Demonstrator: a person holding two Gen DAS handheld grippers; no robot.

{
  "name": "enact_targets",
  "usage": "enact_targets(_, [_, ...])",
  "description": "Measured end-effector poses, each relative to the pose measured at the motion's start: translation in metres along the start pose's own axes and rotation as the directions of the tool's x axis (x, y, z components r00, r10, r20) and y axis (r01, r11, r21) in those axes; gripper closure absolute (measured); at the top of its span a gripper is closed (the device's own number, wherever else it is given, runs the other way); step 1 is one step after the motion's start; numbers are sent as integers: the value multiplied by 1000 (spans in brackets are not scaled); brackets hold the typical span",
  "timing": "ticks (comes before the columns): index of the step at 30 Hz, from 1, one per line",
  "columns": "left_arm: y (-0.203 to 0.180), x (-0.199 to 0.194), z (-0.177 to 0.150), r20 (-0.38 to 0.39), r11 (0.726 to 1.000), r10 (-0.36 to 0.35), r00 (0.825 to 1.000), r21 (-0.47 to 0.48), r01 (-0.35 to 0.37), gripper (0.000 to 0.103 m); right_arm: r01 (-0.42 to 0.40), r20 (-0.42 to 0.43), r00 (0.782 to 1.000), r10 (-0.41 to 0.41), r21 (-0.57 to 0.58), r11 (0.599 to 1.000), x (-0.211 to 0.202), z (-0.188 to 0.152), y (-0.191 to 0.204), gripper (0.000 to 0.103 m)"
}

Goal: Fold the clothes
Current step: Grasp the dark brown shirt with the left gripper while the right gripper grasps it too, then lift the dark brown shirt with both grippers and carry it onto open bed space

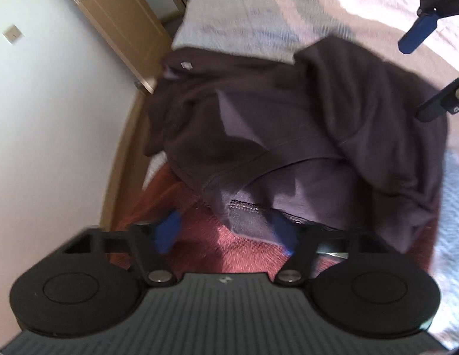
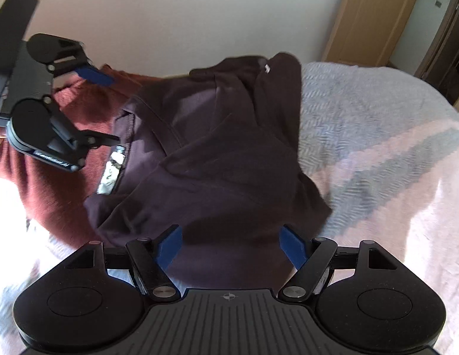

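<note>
The bed [image 2: 392, 153], covered with a pale blanket, carries two garments. The dark purple garment [image 2: 217, 148] lies bunched and partly doubled over itself near the middle of the bed, with its far part overlapping the red garment [image 2: 49, 159] spread beneath and to the left in the right-wrist view.

The left claw [image 1: 226, 235] is wide open at the near hem of the purple garment. One pad touches or overlaps the stitched edge, but nothing is clamped. The right claw [image 2: 229, 244] is also wide open, hovering over the opposite edge of the same garment and holding nothing.

Judgement: the purple garment is mid-fold or awaiting smoothing; the creases do not settle which. For a clean grip, seat each claw squarely over a single edge layer, keeping clear of the red garment below. Close both claws fully before lifting. Keep the held edge taut between the claws to prevent sagging.
</note>
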State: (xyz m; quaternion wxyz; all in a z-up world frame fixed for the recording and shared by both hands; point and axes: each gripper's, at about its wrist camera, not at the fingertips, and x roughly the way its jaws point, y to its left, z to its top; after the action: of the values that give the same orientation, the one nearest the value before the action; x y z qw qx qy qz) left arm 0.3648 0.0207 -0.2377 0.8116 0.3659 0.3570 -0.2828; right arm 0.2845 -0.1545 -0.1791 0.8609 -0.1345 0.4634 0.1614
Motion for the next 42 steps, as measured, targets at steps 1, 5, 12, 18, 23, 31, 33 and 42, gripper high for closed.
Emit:
enact_targets(1, [1, 2, 0, 14, 1000, -4, 1000, 9, 3, 66, -5, -5, 1000, 5, 5, 1000, 6, 3, -2, 27])
enact_targets(5, [11, -1, 2, 46, 1000, -30, 999, -8, 30, 96, -25, -25, 999, 25, 26, 999, 28, 13, -9, 27])
enact_targets(12, [37, -63, 20, 223, 994, -42, 974, -93, 64, 100, -53, 17, 999, 51, 122, 991, 19, 18, -36, 86])
enact_targets(18, [-3, -153, 43, 355, 990, -123, 927, -22, 140, 100, 5, 136, 990, -39, 239, 971, -86, -22, -75, 90])
enact_targets(23, [-87, -245, 54, 416, 968, -250, 874, 84, 237, 100, 64, 155, 980, -123, 339, 938, -189, -114, -87, 90])
enact_targets(31, [-293, -359, 31, 307, 806, -592, 745, 249, 537, 100, 183, 97, 959, -265, 502, 845, -340, -302, -97, 90])
enact_targets(33, [-337, -377, 26, 272, 740, -673, 688, 273, 615, 100, 220, 73, 949, -305, 537, 814, -373, -346, -99, 90])
enact_targets(42, [-421, -406, 65, 132, 498, -854, 503, 490, 716, 92, 364, 64, 871, -487, 582, 727, -473, -422, -130, 89])
